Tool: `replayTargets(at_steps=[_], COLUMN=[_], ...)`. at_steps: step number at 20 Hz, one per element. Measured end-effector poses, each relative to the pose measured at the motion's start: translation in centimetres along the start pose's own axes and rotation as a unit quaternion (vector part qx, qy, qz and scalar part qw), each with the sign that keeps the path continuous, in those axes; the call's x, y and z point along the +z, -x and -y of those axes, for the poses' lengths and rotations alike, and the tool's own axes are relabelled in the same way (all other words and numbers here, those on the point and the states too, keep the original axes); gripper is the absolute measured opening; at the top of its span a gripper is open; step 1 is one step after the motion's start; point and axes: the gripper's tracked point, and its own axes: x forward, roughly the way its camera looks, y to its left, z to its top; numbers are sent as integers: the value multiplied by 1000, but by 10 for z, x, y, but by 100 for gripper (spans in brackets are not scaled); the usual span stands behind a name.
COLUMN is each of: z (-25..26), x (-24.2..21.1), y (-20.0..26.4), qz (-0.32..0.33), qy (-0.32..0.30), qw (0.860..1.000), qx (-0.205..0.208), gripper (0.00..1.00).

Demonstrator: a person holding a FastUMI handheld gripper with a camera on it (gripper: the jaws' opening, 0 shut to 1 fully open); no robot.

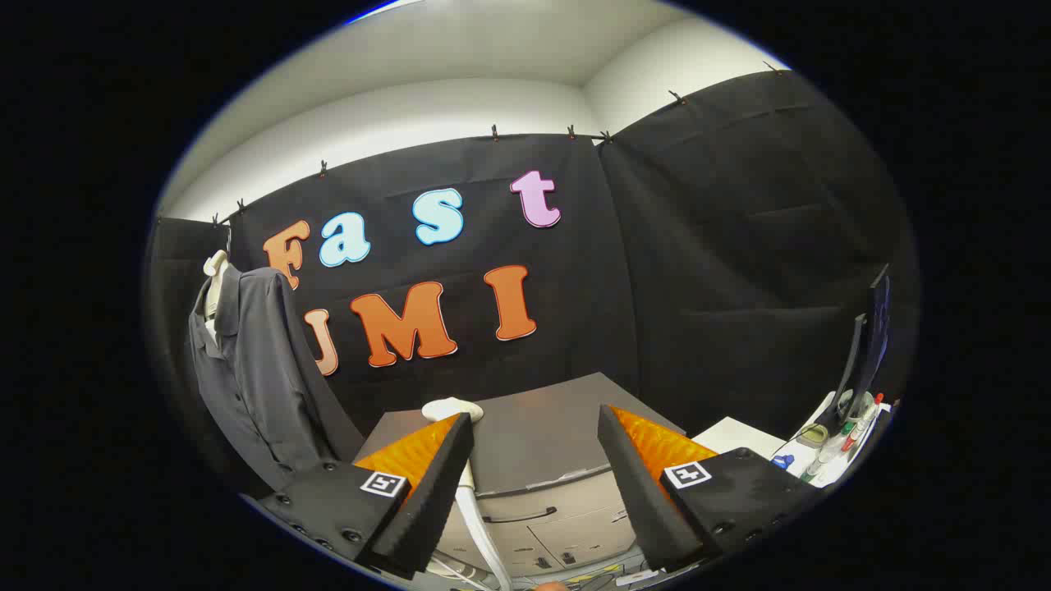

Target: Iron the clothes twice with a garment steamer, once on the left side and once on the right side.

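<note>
- A grey cabinet top point(542, 431) stands before the black cloth wall point(722, 271), pale walls and ceiling point(460, 57) above; a drawer front with a dark handle point(519, 517) faces the gripper.
- The gripper point(534, 443) hovers with fingers spread wide, nothing between them.
- The white garment steamer point(452, 408) rests on the cabinet top, partly hidden behind the left finger, its hose point(484, 533) trailing down.
- The dark grey shirt point(254, 369) hangs well left on a hanger.
- A side table point(743, 435) at far right carries a monitor point(870, 345) and small clutter too blurred to identify.

Shirt point(250, 361) hangs left of cabinet point(534, 443); steamer point(453, 409) on cabinet, beyond tongs point(535, 431).
</note>
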Motion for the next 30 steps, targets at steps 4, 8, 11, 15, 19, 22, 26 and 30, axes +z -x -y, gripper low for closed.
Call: replayTargets(at_steps=[4,8,11,15,19,22,26,30], z=[-1,-4,-5,-8,-15,-24,-44,-65], x=[-2,-4,-5,-7,-12,-19,-32,-45], y=[-2,-6,-8,-9,-17,-23,-36,-52], qz=[-4,-8,-8,-10,-21,-31,-48,-65], qy=[1,3,4,5,7,12,16,22], qw=[1000,1000,1000,1000,1000,999,998,997], qx=[0,1,1,2,5,12,26,40], gripper=[98,98,98,98,98,98,98,98])
